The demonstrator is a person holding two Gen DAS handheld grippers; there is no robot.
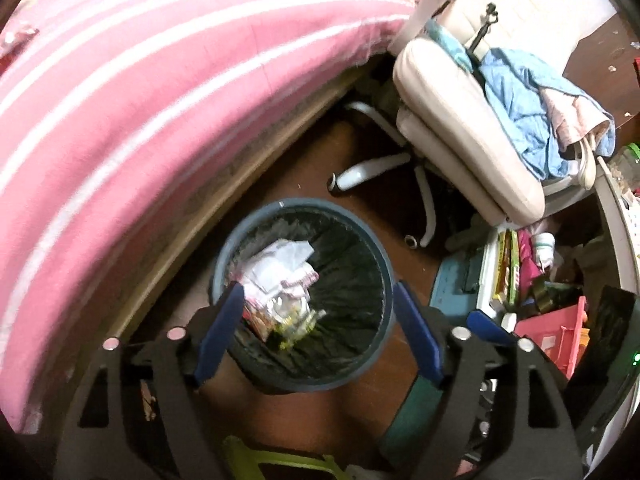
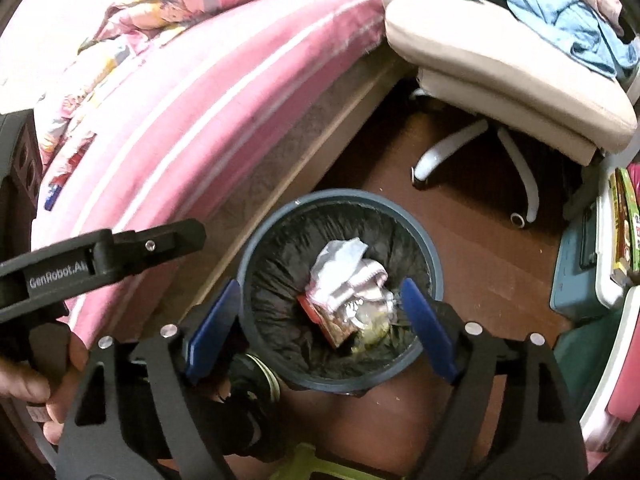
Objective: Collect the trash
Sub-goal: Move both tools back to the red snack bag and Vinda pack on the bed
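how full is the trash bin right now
Partly full. The trash bin stands upright, with crumpled white paper and wrappers low inside; much of the black liner shows bare above them.

trash [image 1: 280,276] in bin [image 1: 372,248] | bed [image 1: 140,100] left of bin | chair [image 1: 460,132] behind-right

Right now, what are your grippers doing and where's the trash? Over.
Left gripper open, empty, over the trash bin. Right gripper open, empty, same spot. Crumpled paper and wrappers already in the bin. Nothing blocking.
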